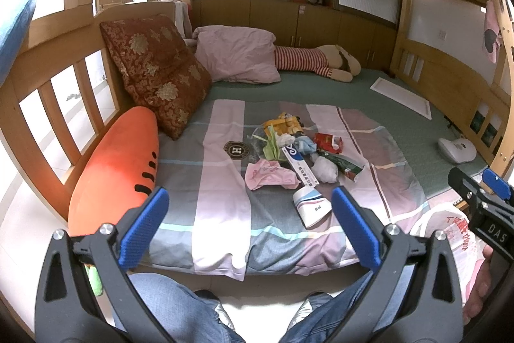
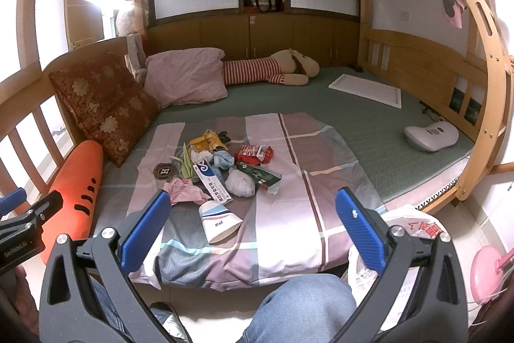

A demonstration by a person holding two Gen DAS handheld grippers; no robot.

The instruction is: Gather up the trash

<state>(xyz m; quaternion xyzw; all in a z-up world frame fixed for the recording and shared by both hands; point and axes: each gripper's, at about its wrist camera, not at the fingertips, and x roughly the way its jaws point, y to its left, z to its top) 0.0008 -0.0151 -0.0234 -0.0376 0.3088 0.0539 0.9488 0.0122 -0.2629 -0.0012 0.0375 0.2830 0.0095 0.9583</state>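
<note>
Where trash (image 2: 221,172) lies: carrot pillow (image 2: 72,182) beside.

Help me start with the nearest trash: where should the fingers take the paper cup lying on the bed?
Grip the paper cup across its flattened body, coming from above. It lies on its side, nearest the bed edge, mouth towards the right gripper; pinching the walls suits better than the open rim.

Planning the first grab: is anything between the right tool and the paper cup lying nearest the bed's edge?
Nothing visible blocks it. The right tool is open and held back from the bed, and the paper cup lies on its side on the bedsheet, the nearest piece of the trash pile, with only bare sheet before it.
</note>
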